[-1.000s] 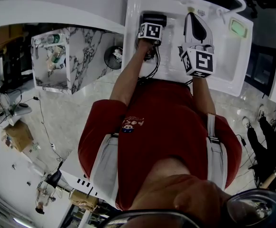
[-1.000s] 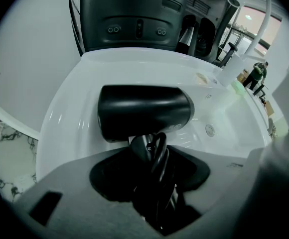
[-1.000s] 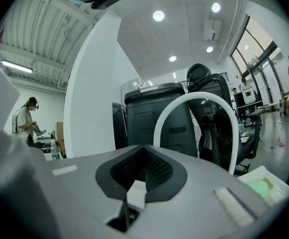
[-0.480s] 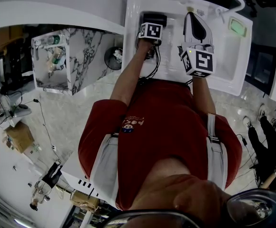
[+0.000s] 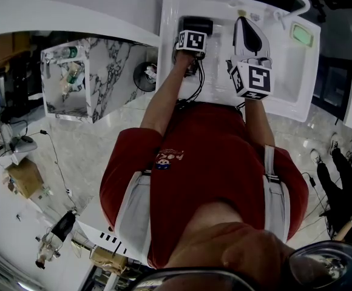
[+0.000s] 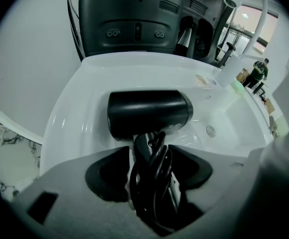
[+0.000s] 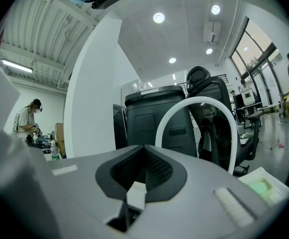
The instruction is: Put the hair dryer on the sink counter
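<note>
Since the earlier frames the jaws of the left gripper (image 6: 152,156) are being opened wider, while both hands are being kept where they were; the only other change is being made by a person (image 5: 57,232) far off on the floor, who is seen walking to a new spot in the head view. The handle (image 6: 144,143) of the hair dryer (image 6: 149,113) and its bundled cord (image 6: 157,183) are standing between the left jaws, but the pads are being drawn back from them, so the grip is judged to be in the course of being released, not kept.

The hair dryer is lying on its side on the sink counter (image 5: 170,17), at the left end, beside the basin (image 6: 224,108), with its barrel across the gripper's line of sight. It is being left there because the flat white surface is already carrying its weight. The gripper is being pointed steeply down so that the handle can be let go without being dragged.

The right gripper (image 7: 144,148) is being held level over the counter with its jaws together on nothing, facing the arched white faucet (image 7: 194,103). It is being kept aside, since no part is being asked of it in this step
</note>
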`<state>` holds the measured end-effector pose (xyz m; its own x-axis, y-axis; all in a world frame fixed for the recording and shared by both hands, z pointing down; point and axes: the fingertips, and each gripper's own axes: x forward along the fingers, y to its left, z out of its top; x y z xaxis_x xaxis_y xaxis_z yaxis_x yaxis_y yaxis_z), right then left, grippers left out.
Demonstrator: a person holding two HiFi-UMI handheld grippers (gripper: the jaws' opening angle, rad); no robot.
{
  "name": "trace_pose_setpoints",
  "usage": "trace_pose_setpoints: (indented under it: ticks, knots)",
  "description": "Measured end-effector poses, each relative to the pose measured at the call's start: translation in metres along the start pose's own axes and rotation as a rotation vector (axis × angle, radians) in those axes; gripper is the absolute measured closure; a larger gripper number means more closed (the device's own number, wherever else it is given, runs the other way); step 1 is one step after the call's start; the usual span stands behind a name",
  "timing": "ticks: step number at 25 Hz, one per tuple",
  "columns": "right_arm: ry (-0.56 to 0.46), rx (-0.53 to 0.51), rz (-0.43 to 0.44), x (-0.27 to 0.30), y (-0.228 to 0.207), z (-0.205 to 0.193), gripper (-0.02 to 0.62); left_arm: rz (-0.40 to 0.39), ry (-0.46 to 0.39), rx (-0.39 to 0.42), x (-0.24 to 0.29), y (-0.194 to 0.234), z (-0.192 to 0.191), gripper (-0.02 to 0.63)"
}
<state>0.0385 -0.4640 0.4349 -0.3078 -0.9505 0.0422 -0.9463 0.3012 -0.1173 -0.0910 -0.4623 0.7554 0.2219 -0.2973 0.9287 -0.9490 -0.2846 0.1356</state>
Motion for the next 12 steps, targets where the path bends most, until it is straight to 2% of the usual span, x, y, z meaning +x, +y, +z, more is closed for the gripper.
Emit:
trace_pose_setpoints:
  ticks: [12]
  knots:
    - [-0.014, -0.017, -0.003, -0.012, 0.007, 0.008, 0.594, -0.015, -0.098, -0.004, -0.028, -0.003, 0.011, 0.344]
